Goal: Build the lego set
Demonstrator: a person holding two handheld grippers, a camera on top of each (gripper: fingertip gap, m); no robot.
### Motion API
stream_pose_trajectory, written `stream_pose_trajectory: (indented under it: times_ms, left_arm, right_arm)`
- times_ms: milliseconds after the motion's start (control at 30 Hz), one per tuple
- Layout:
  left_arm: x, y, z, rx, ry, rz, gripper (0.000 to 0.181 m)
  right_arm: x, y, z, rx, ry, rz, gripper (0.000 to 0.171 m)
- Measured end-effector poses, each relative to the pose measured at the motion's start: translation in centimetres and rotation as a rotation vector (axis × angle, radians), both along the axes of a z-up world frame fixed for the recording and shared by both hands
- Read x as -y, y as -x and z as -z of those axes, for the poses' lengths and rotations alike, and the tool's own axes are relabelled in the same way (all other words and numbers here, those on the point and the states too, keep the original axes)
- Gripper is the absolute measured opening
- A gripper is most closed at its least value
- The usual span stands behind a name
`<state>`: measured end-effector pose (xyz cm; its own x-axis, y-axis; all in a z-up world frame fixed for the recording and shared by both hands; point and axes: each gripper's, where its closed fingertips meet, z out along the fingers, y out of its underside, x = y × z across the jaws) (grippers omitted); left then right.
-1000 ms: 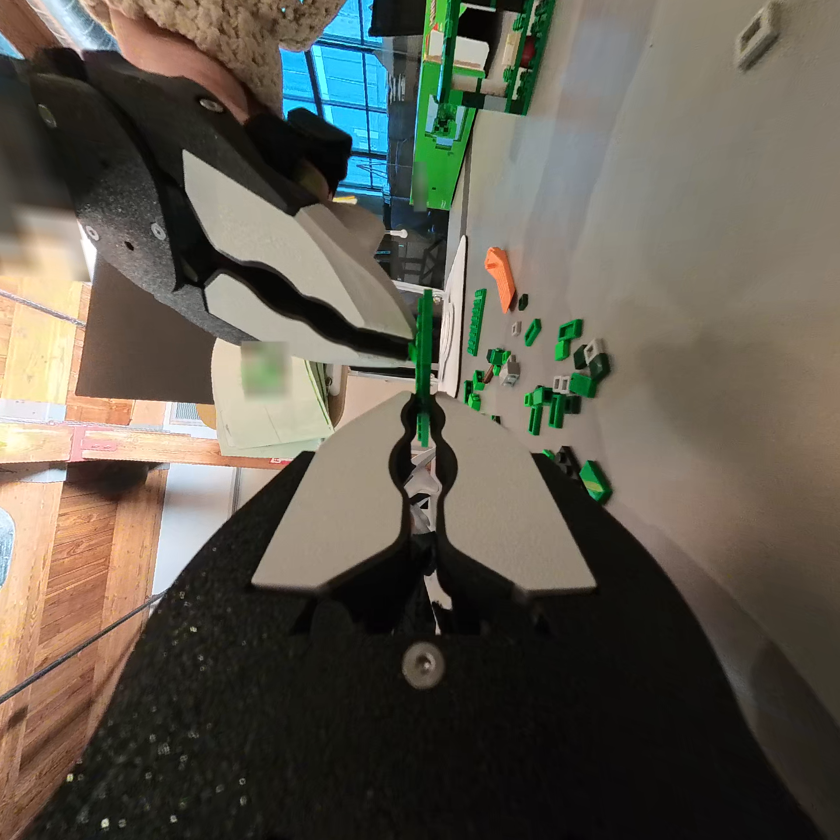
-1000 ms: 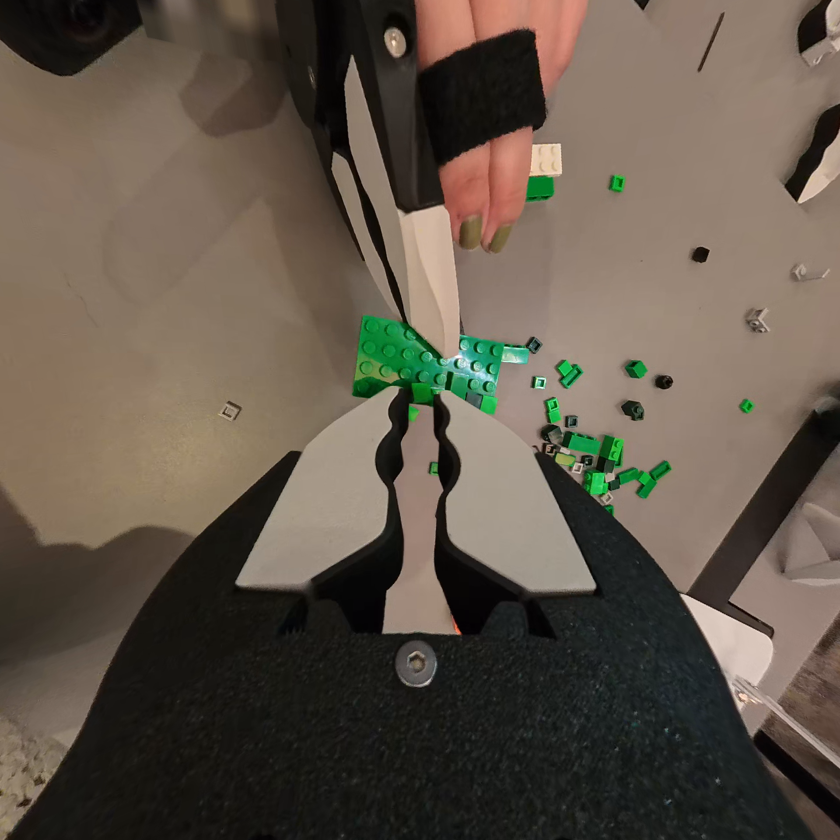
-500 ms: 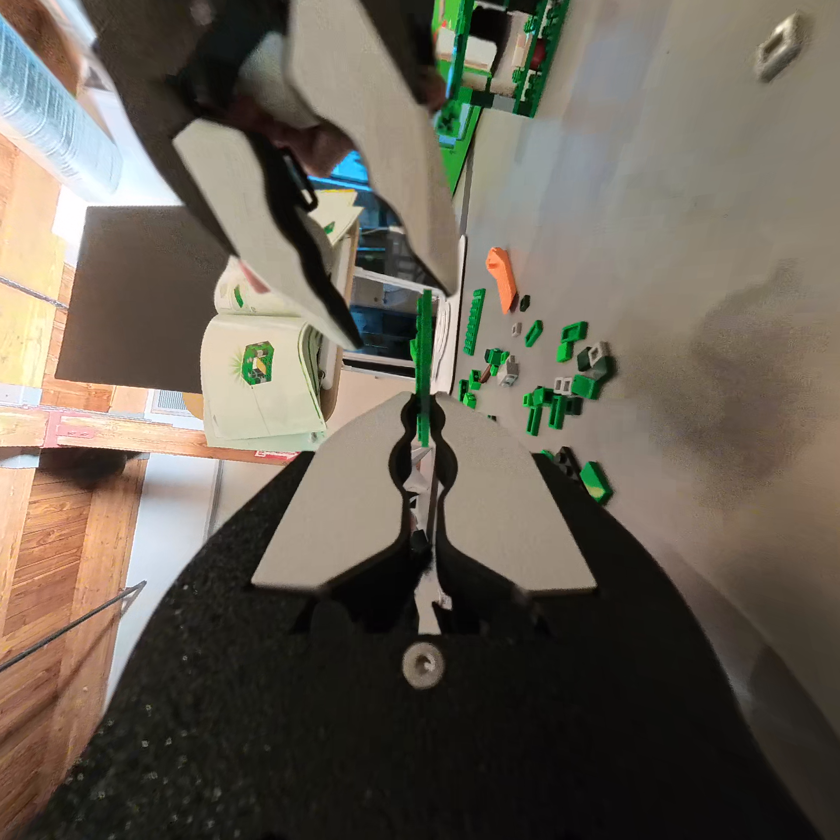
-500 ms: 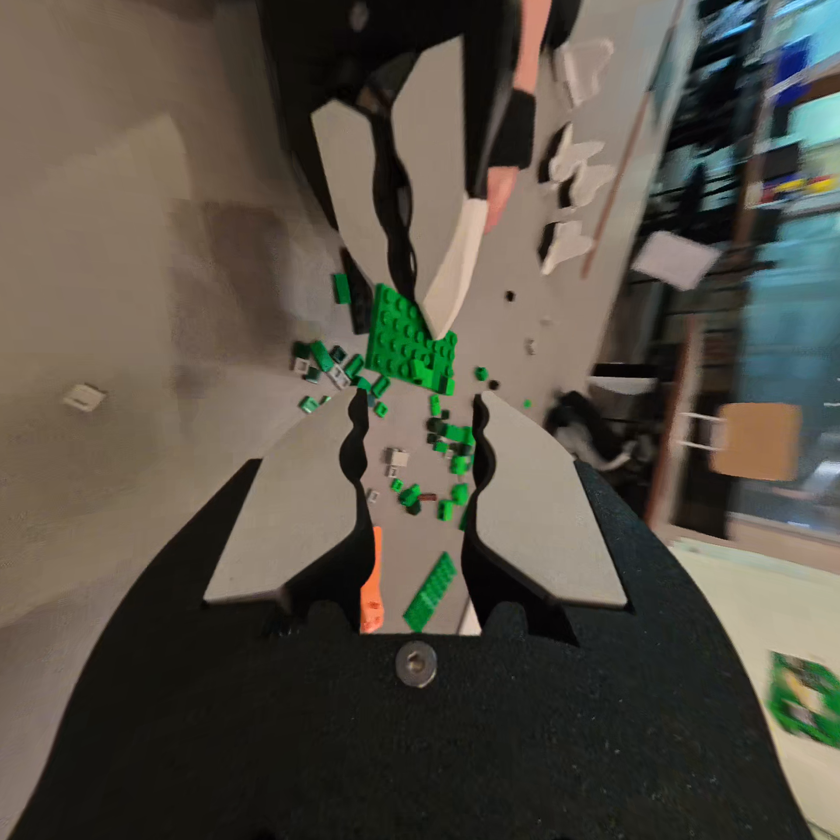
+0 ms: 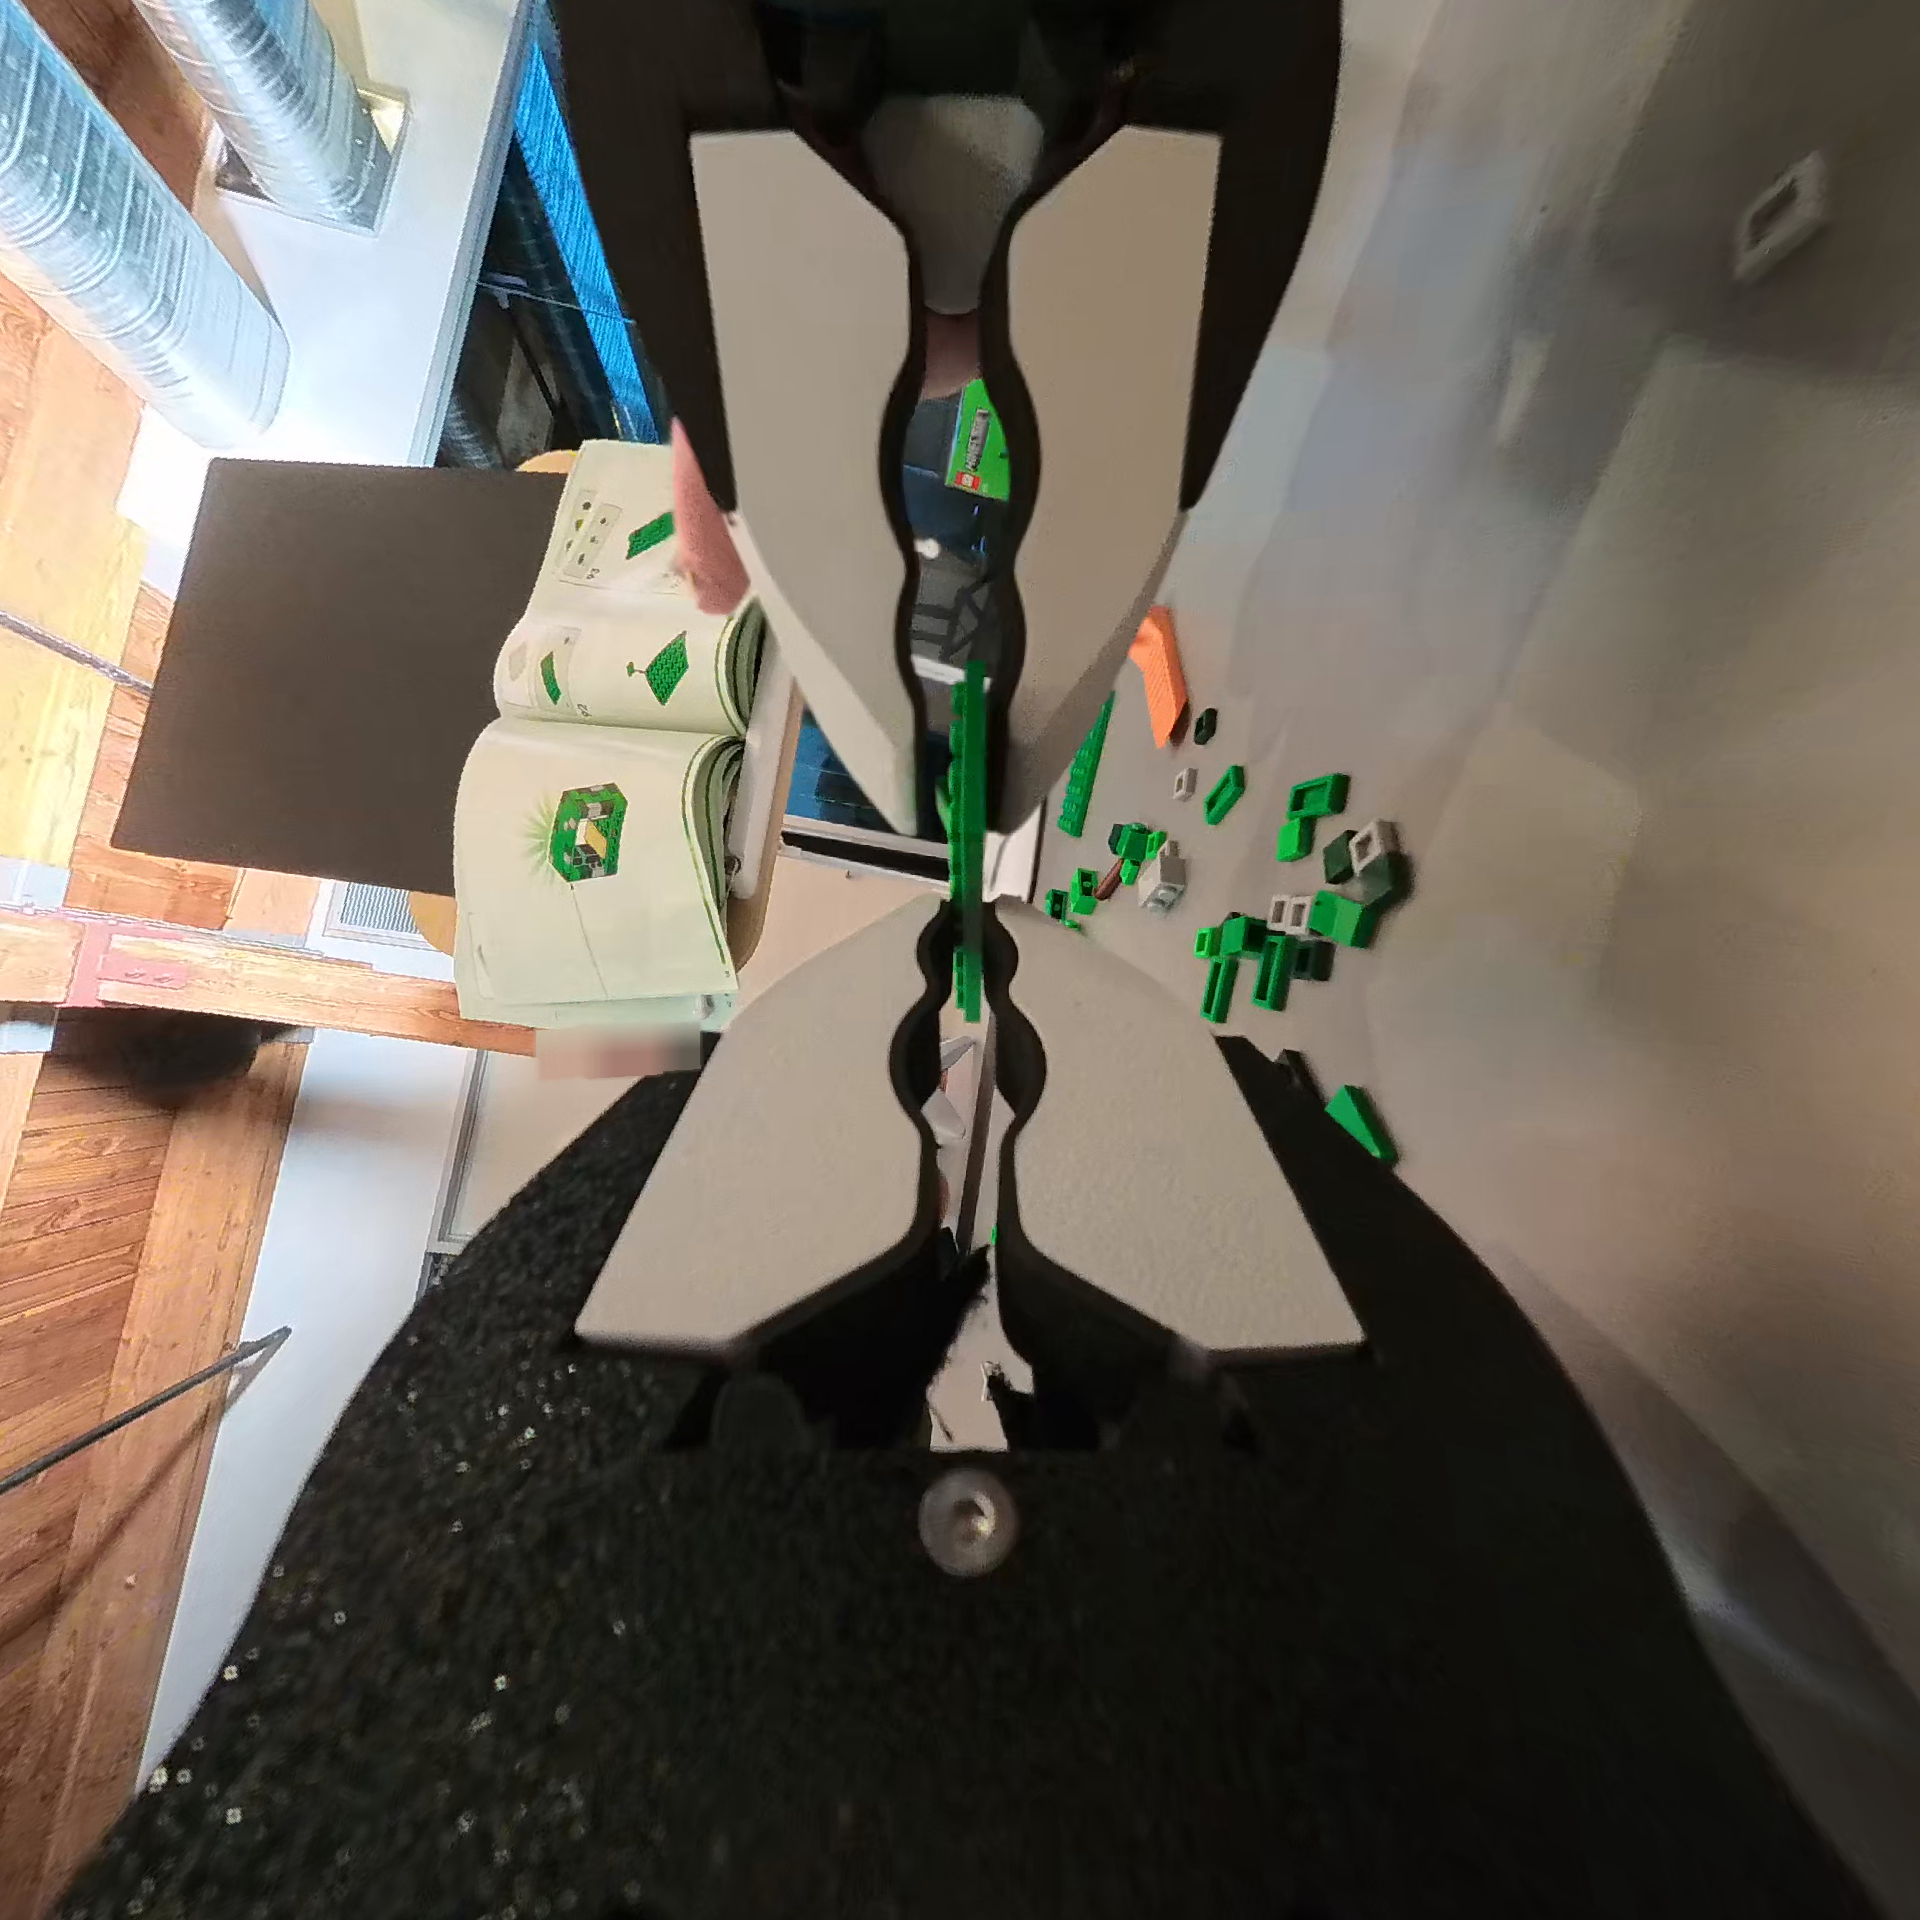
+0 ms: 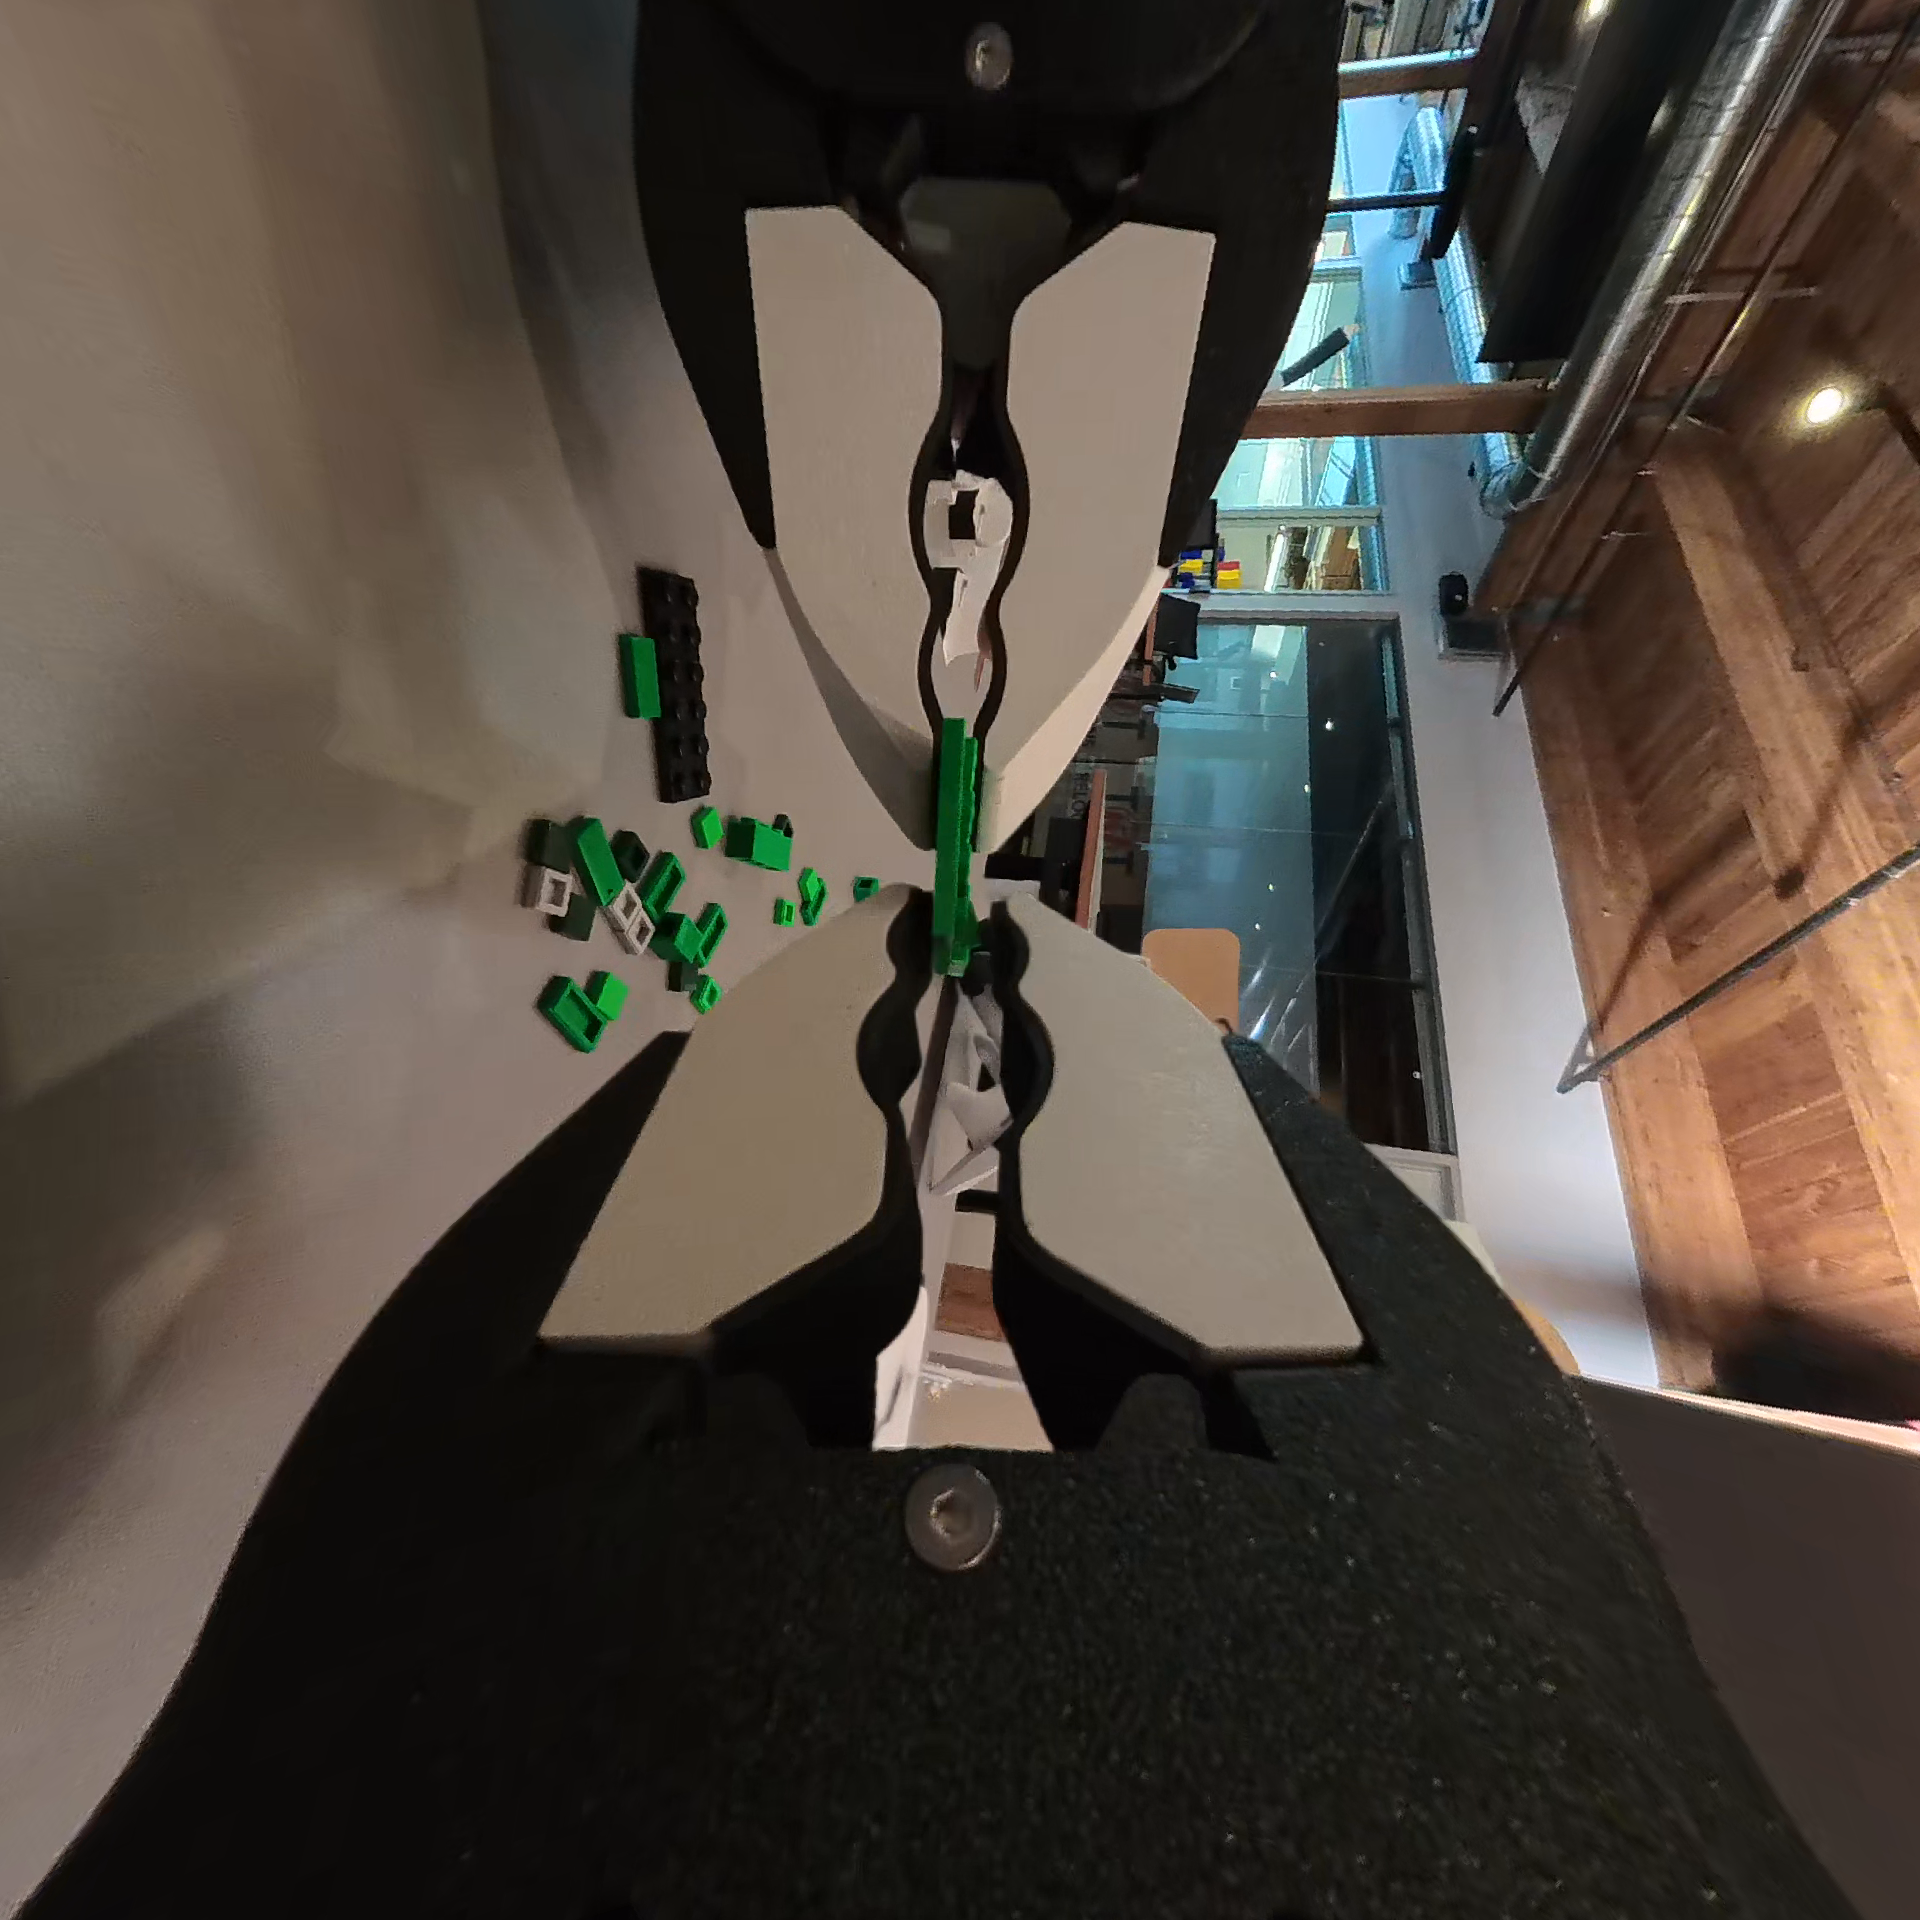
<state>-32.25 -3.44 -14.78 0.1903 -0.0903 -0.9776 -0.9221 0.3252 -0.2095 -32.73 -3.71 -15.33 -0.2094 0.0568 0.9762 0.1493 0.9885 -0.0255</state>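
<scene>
A green plate [image 5: 969,868] with small pieces on it is held edge-on in the air, above the grey table [image 5: 1610,831]. My left gripper [image 5: 969,920] is shut on its near end. My right gripper [image 5: 961,821] comes in from the opposite side, tip to tip with the left, and its jaws close on the plate's other end. In the right wrist view the plate [image 6: 951,873] runs between my right gripper [image 6: 948,914] below and my left gripper [image 6: 956,831] above. Both wrists are rolled, so the table stands like a wall.
Several loose green, white and dark pieces [image 5: 1288,935] lie on the table and also show in the right wrist view [image 6: 644,904]. Near them are a black plate [image 6: 681,686], an orange piece [image 5: 1158,686] and a long green plate [image 5: 1086,769]. An open instruction booklet [image 5: 603,831] stands beyond the table's edge. The tips of both grippers are at nearly the same place.
My right gripper let go of the plate, opened, swung round to face my left gripper and closed on the plate's far end. My left gripper has kept its hold.
</scene>
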Motion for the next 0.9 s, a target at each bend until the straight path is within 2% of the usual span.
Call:
stream_pose_trajectory:
  times_ms: [633,800,900]
  left_arm:
    - [-0.1,-0.3,-0.4,0.022,-0.033,0.007,0.004]
    - [-0.4,-0.5,0.4,-0.015,-0.014,0.009,0.004]
    - [-0.5,-0.4,0.4,-0.004,-0.017,0.012,0.004]
  right_arm:
    - [0.1,-0.7,-0.6,-0.095,-0.095,0.028,0.006]
    - [0.1,-0.8,0.1,-0.061,-0.042,0.032,0.006]
    - [0.2,-0.8,0.0,-0.111,0.077,0.011,0.006]
